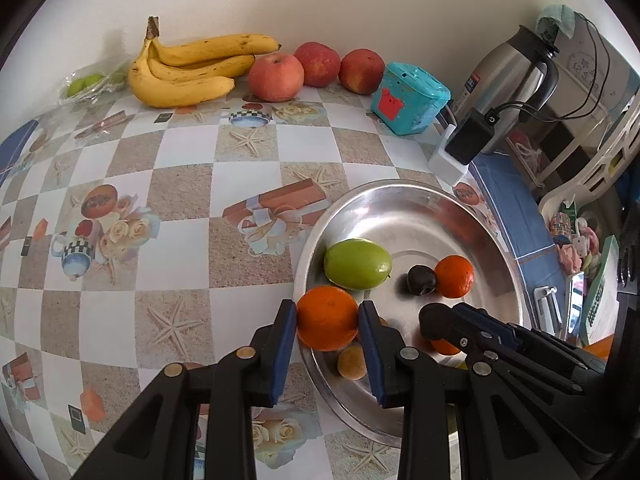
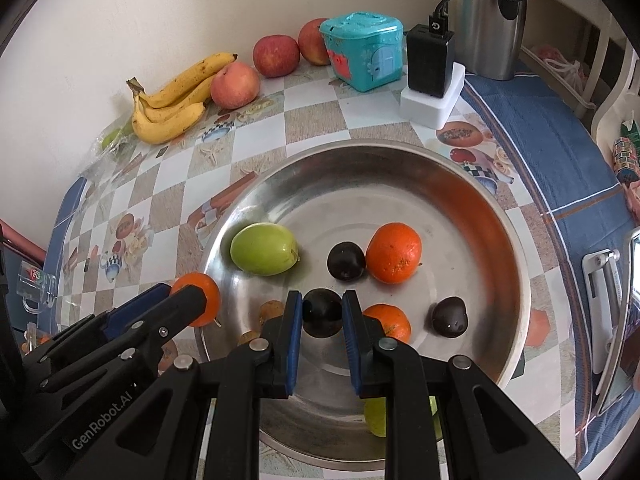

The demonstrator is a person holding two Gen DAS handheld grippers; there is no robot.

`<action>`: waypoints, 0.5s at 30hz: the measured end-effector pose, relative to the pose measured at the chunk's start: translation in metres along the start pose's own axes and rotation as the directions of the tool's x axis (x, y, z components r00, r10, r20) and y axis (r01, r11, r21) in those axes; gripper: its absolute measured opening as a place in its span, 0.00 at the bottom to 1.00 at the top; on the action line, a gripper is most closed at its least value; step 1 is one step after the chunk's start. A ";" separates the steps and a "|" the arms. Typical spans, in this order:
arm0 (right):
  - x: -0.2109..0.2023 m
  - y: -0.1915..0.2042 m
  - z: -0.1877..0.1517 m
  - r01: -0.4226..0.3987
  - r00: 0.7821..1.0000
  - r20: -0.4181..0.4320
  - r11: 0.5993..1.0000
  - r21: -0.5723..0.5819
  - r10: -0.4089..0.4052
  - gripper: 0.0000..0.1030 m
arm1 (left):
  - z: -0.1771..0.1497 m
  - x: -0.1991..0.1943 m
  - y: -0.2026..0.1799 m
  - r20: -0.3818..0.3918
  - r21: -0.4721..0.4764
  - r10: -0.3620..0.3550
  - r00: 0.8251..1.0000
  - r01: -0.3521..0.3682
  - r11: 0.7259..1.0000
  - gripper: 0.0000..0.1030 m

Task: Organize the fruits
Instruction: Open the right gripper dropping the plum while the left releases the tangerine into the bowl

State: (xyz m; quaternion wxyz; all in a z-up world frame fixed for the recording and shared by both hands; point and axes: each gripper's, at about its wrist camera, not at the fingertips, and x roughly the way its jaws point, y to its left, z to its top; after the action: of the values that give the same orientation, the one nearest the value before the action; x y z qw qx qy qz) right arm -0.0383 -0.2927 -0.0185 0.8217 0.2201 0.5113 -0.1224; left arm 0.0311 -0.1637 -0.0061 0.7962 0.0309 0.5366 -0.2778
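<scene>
Gripping an orange (image 1: 327,317) between its blue pads, the left gripper (image 1: 327,316) sits at the near-left rim of the steel basin (image 1: 420,216) in the left wrist view, its jaws clamped on the fruit's sides. Inside the basin lie a green fruit (image 1: 357,263), a dark plum (image 1: 421,280) and a second orange (image 1: 454,276) touching that plum; a small yellowish fruit (image 1: 352,362) shows below the held orange. Bananas (image 1: 188,70) and three apples (image 1: 276,77) line the wall at the far edge of the checked tablecloth (image 1: 180,184). In the right wrist view, the right gripper (image 2: 322,312) has its jaws closed on a dark plum (image 2: 322,312) low in the basin (image 2: 400,168). Around it rest the green fruit (image 2: 264,249), another plum (image 2: 346,261), an orange (image 2: 394,253) just beside it, a further orange (image 2: 390,320) and a third plum (image 2: 450,316). The left gripper (image 2: 192,300) enters at left with its orange (image 2: 206,298).
</scene>
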 end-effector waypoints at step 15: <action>0.002 0.003 -0.001 0.008 1.000 -0.016 1.000 -0.007 -0.008 0.29 | 0.000 0.001 -0.001 -0.005 0.003 -0.006 1.000 0.006 1.000 0.35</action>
State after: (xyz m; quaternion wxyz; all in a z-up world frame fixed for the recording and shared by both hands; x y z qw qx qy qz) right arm -0.0366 -0.2899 -0.0201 0.8177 0.2160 0.5194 -0.1222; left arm 0.0308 -0.1652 -0.0067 0.7941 0.0312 0.5381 -0.2809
